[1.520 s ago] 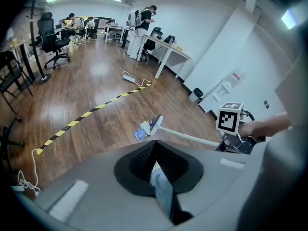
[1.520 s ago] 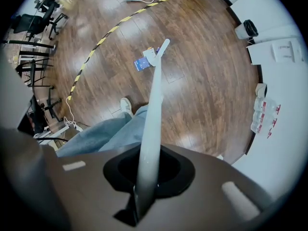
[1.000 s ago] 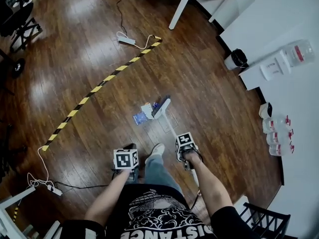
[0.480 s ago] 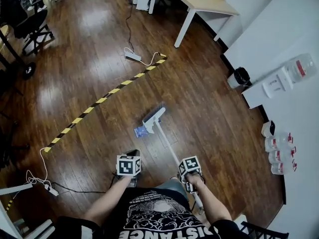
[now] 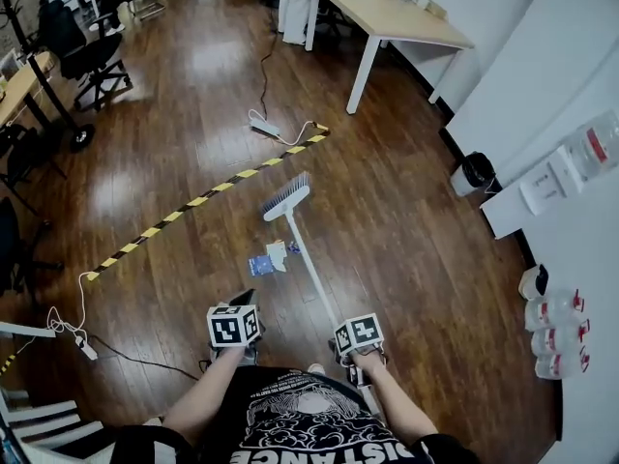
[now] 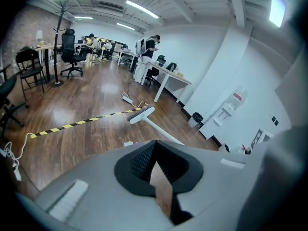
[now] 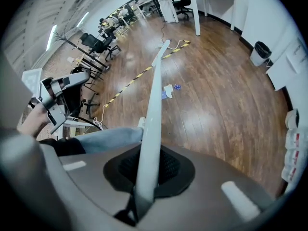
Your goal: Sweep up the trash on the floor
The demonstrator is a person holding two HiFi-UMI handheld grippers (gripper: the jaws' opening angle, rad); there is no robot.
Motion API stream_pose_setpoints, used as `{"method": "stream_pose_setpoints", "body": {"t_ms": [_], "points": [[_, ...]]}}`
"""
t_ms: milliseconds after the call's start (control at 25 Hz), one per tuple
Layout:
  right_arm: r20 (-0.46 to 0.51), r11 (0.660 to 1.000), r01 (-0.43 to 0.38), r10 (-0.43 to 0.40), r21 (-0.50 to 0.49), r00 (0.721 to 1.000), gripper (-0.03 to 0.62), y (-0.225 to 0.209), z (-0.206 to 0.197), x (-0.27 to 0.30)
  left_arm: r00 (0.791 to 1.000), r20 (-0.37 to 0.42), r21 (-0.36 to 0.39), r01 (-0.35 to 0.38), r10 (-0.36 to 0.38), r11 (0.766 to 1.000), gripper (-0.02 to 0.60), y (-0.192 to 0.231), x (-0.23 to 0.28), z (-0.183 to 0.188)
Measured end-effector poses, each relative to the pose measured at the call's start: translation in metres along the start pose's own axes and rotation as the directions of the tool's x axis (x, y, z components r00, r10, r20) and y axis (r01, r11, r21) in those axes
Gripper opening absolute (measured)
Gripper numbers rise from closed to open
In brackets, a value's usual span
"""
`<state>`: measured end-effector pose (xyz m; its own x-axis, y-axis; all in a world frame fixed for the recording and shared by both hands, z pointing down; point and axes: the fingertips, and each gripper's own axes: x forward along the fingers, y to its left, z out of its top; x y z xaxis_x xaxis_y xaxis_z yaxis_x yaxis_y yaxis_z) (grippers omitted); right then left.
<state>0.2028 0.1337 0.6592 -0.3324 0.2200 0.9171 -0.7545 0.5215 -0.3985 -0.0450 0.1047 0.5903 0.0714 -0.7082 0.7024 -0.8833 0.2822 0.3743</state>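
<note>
A white broom runs from my right gripper (image 5: 348, 348) out over the wooden floor, and its brush head (image 5: 286, 197) lies beyond the trash. The trash (image 5: 269, 259) is a blue wrapper and white paper scraps, just left of the handle. In the right gripper view my right gripper (image 7: 148, 177) is shut on the broom handle (image 7: 153, 105), with the trash (image 7: 168, 91) to its right. My left gripper (image 5: 244, 300) hovers beside it. In its own view the left gripper (image 6: 155, 158) has its jaw tips together with nothing between them. The broom head (image 6: 141, 114) lies ahead.
A yellow-black striped tape (image 5: 208, 196) crosses the floor to a power strip (image 5: 263, 127). A wooden table (image 5: 397, 17) stands at the back, a black bin (image 5: 476, 172) by the white wall on the right, bottles (image 5: 553, 336) lower right. Office chairs (image 5: 87, 56) and a cable (image 5: 82, 341) are left.
The broom head has moved from right beside the trash to well past it, toward the striped tape. Both grippers have drawn back toward the body, and the view has tilted up.
</note>
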Motion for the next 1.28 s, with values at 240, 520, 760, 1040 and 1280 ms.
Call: {"method": "stream_pose_setpoints", "body": {"t_ms": [240,520,760,1040,1280], "points": [[0.067,0.993,-0.029,0.037,-0.115,0.997,0.026,-0.045,-0.015,-0.045,0.992,0.098,-0.019,-0.081,0.082,0.997,0.005,-0.066,-0.025,-0.026],[0.091,0.984,-0.095,0.109,-0.148,0.990,0.027,-0.053,-0.047,-0.067,0.974,0.186,-0.083,-0.113,0.127,0.990,0.005,-0.104,-0.080,-0.057],[0.104,0.979,-0.139,0.155,-0.147,0.982,0.026,-0.034,-0.079,-0.070,0.956,0.243,-0.106,-0.141,0.163,0.984,0.005,-0.105,-0.119,-0.074],[0.148,0.978,-0.117,0.143,-0.173,0.978,0.026,-0.003,-0.117,-0.080,0.939,0.322,-0.056,-0.108,0.120,0.993,0.005,-0.123,-0.170,-0.089],[0.193,0.975,-0.105,0.144,-0.197,0.971,0.026,0.027,-0.149,-0.092,0.929,0.364,-0.008,-0.070,0.069,0.997,0.005,-0.132,-0.208,-0.103]]}}
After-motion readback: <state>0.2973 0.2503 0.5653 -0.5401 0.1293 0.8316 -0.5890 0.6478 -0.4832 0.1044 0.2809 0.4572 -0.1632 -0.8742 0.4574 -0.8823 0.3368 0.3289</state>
